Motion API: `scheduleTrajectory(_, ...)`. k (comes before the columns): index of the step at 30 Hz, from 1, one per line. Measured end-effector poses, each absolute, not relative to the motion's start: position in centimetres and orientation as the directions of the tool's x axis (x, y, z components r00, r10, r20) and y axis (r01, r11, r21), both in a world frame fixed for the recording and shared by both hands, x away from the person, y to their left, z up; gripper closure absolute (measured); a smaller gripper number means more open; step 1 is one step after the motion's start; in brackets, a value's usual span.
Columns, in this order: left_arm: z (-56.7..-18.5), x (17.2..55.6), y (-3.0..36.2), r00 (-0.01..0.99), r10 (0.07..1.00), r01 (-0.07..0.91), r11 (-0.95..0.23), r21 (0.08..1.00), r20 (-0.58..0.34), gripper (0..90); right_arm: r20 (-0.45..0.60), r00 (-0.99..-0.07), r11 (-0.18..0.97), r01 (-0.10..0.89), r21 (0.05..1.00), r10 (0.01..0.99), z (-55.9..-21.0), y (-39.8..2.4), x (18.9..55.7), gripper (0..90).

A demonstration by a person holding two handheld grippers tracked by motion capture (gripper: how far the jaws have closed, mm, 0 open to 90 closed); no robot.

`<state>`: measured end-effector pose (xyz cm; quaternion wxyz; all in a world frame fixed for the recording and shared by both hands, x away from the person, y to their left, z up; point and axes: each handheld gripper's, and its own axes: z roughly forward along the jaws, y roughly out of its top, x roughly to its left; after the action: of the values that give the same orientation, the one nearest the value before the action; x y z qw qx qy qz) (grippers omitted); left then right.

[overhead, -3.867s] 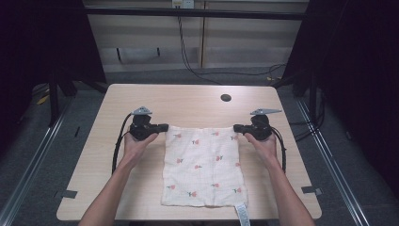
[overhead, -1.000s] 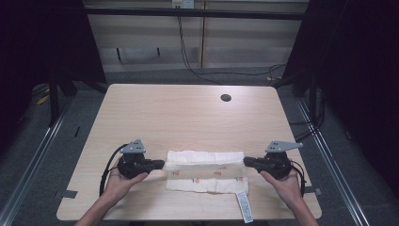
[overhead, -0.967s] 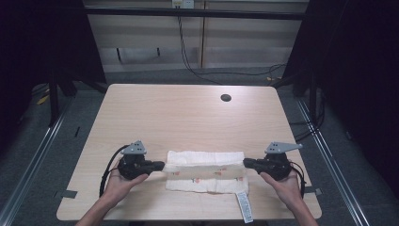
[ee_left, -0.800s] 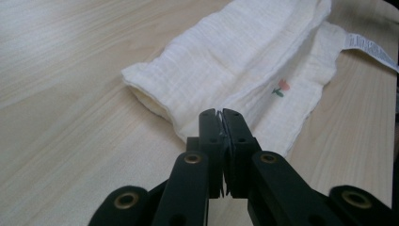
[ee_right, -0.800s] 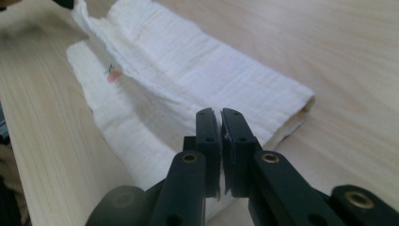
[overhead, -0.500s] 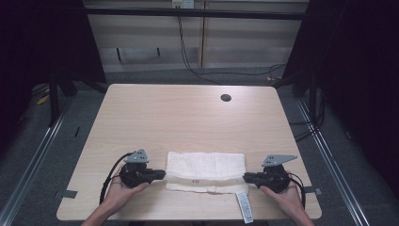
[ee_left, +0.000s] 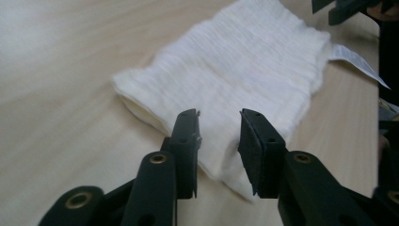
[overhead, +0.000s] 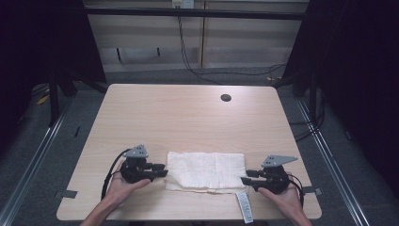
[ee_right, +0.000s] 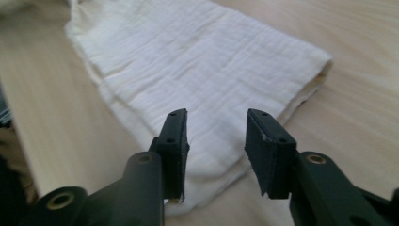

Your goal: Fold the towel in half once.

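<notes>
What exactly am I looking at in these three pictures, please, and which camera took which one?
A person sits at a wooden table and works with a hand-held two-jaw tool in each hand, not a robot arm. The high view looks down from above: the left gripper and the right gripper sit at either end of a folded white cloth. A white care label sticks out from the cloth near the table's front edge. The other two pictures come from cameras riding on the tools, looking along their black jaws at the same cloth. Both pairs of jaws have just been opening; they stand apart over the cloth's ends, so nothing is held.
</notes>
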<state>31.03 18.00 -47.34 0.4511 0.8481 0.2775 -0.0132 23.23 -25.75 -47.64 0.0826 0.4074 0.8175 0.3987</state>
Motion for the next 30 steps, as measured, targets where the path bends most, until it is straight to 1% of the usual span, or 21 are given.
scheduleTrajectory(2,-47.2,31.9,17.5,0.844,0.461,0.482,-0.427,0.765,-0.275,66.7,0.193,-0.637,0.337,0.612,0.715,0.746,-47.7,-25.4,24.1,54.2)
scheduleTrajectory(3,-47.1,32.2,17.4,0.848,0.45,0.479,-0.421,0.771,-0.281,65.4,0.184,-0.621,0.335,0.62,0.709,0.762,-47.8,-25.2,24.5,52.6)
scheduleTrajectory(5,-46.8,32.6,16.9,0.849,0.437,0.48,-0.403,0.779,-0.297,64.8,0.177,-0.614,0.333,0.622,0.709,0.77,-48.0,-24.9,25.3,51.8)
scheduleTrajectory(6,-46.8,32.7,16.5,0.853,0.437,0.477,-0.426,0.769,-0.287,65.3,0.162,-0.61,0.34,0.621,0.706,0.776,-48.2,-24.9,25.5,51.9)
scheduleTrajectory(7,-46.9,32.8,16.2,0.854,0.439,0.476,-0.441,0.761,-0.28,66.1,0.157,-0.585,0.332,0.638,0.695,0.795,-48.5,-24.8,25.9,51.8)
scheduleTrajectory(10,-48.2,32.7,15.1,0.867,0.431,0.464,-0.513,0.723,-0.251,68.8,0.144,-0.57,0.343,0.656,0.672,0.809,-49.1,-24.8,26.4,52.4)
scheduleTrajectory(11,-48.6,32.6,14.8,0.866,0.429,0.469,-0.521,0.714,-0.256,69.0,0.137,-0.572,0.35,0.654,0.67,0.809,-49.3,-24.8,26.4,55.6)
scheduleTrajectory(13,-49.3,32.5,14.5,0.863,0.429,0.48,-0.53,0.699,-0.268,68.4,0.115,-0.572,0.365,0.652,0.664,0.812,-49.4,-24.6,26.5,57.9)
scheduleTrajectory(14,-49.5,32.4,14.4,0.858,0.433,0.489,-0.523,0.698,-0.277,67.7,0.115,-0.576,0.371,0.653,0.66,0.809,-49.6,-24.5,26.6,61.4)
scheduleTrajectory(15,-49.7,32.2,14.2,0.855,0.434,0.496,-0.53,0.688,-0.283,65.6,0.093,-0.581,0.383,0.641,0.665,0.809,-49.6,-24.5,26.5,64.4)
scheduleTrajectory(16,-49.8,32.1,14.0,0.857,0.435,0.492,-0.532,0.689,-0.276,62.5,0.094,-0.58,0.381,0.639,0.668,0.809,-49.7,-24.5,26.6,67.9)
scheduleTrajectory(17,-49.9,32.0,13.9,0.861,0.435,0.484,-0.538,0.69,-0.264,62.4,0.093,-0.583,0.384,0.638,0.668,0.807,-49.7,-24.5,26.6,72.1)
scheduleTrajectory(18,-49.9,31.9,13.9,0.859,0.44,0.485,-0.536,0.691,-0.262,62.3,0.092,-0.585,0.386,0.636,0.668,0.806,-49.6,-24.5,26.5,74.1)
scheduleTrajectory(19,-50.0,31.8,13.8,0.858,0.442,0.485,-0.533,0.693,-0.261,62.3,0.091,-0.587,0.388,0.635,0.668,0.804,-49.6,-24.5,26.4,79.8)
scheduleTrajectory(21,-49.9,31.5,13.6,0.869,0.427,0.468,-0.549,0.693,-0.25,62.2,0.05,-0.583,0.406,0.622,0.669,0.811,-49.4,-24.6,26.3,82.8)
scheduleTrajectory(23,-49.9,31.4,13.5,0.87,0.415,0.473,-0.548,0.69,-0.267,62.0,0.051,-0.573,0.398,0.628,0.668,0.818,-49.4,-24.9,26.4,81.5)
scheduleTrajectory(24,-49.9,31.3,13.4,0.864,0.42,0.483,-0.537,0.692,-0.278,61.4,0.057,-0.569,0.393,0.634,0.666,0.82,-49.4,-25.1,26.4,78.9)
scheduleTrajectory(27,-49.6,31.5,13.5,0.86,0.419,0.494,-0.538,0.683,-0.292,54.9,0.113,-0.534,0.324,0.653,0.685,0.838,-48.6,-25.4,26.0,64.4)
scheduleTrajectory(28,-49.4,31.5,13.5,0.862,0.412,0.491,-0.533,0.689,-0.295,54.5,0.118,-0.543,0.322,0.643,0.695,0.831,-48.2,-25.2,25.5,61.9)
scheduleTrajectory(30,-48.8,31.9,13.8,0.869,0.419,0.471,-0.537,0.7,-0.263,54.2,0.13,-0.574,0.322,0.616,0.719,0.809,-47.5,-24.4,24.4,59.9)
